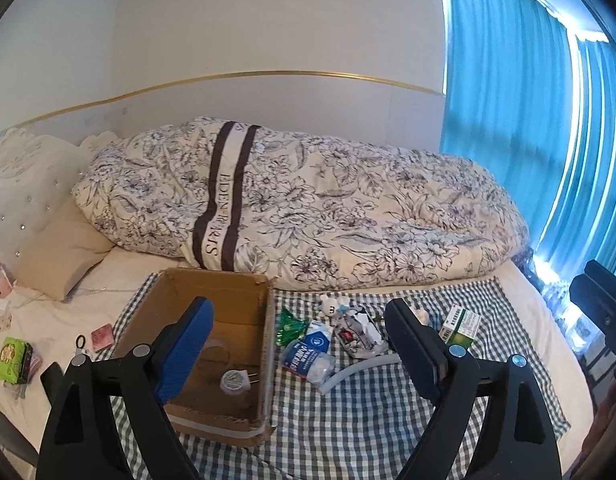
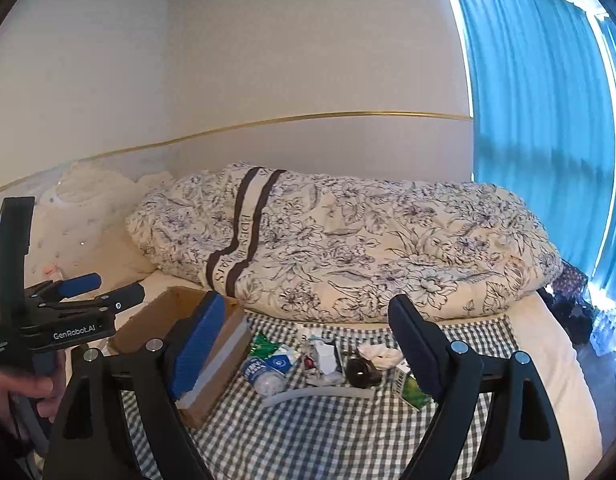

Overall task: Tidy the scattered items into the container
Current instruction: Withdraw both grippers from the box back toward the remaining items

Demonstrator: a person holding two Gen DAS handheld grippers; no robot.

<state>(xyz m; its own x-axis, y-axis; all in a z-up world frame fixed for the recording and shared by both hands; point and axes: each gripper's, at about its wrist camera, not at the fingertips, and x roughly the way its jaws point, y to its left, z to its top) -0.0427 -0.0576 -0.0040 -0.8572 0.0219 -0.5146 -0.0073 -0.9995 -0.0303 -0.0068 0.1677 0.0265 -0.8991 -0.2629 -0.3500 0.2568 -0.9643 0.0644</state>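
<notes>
We hold left gripper (image 1: 300, 344) and right gripper (image 2: 308, 344) with jaws released and empty above a checked cloth (image 1: 347, 408) on the bed (image 1: 539, 320), cardboard box (image 1: 212, 288) at its left edge, scattered items (image 1: 327, 340) beside it, teal curtain (image 1: 527, 100) right.

One cardboard box (image 1: 212, 312); one plug (image 1: 236, 382); one bottle (image 1: 304, 362); one green carton (image 1: 461, 326).
</notes>
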